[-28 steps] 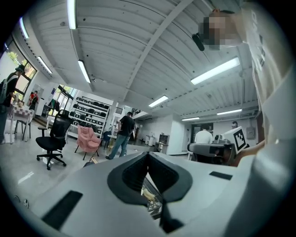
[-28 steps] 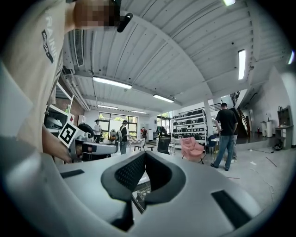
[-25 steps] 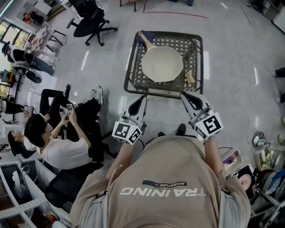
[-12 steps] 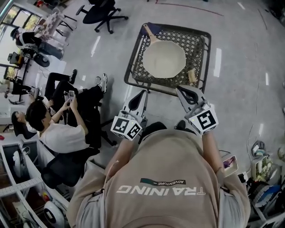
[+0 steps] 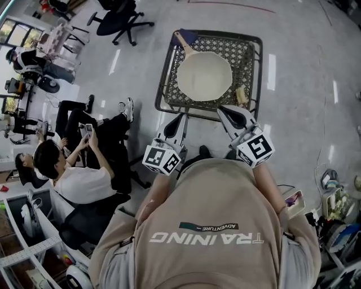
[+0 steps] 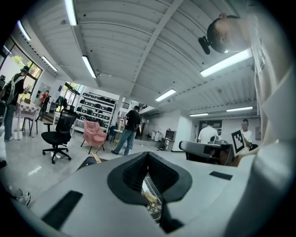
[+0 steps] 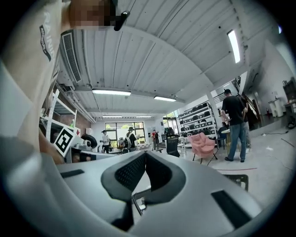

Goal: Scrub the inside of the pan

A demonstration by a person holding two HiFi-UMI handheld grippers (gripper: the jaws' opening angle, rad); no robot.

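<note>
A cream round pan with a wooden handle lies on a low dark lattice table. A small yellowish sponge rests on the lattice at the pan's right, and it also shows as the yellowish sponge through the gap under the left jaws. My left gripper hovers just short of the table's near edge, shut and holding nothing. My right gripper hangs beside it at the near right corner, also shut and holding nothing. Both point roughly level, away from my body, and neither touches the pan.
Seated people with outstretched legs are on the floor side to the left. A black office chair stands at the far left. A pink armchair and standing people are farther off. Clutter lies at the right.
The head view has swayed, so the table sits slightly differently in frame. Both grippers stay shut in front of my body near the table's near edge.
</note>
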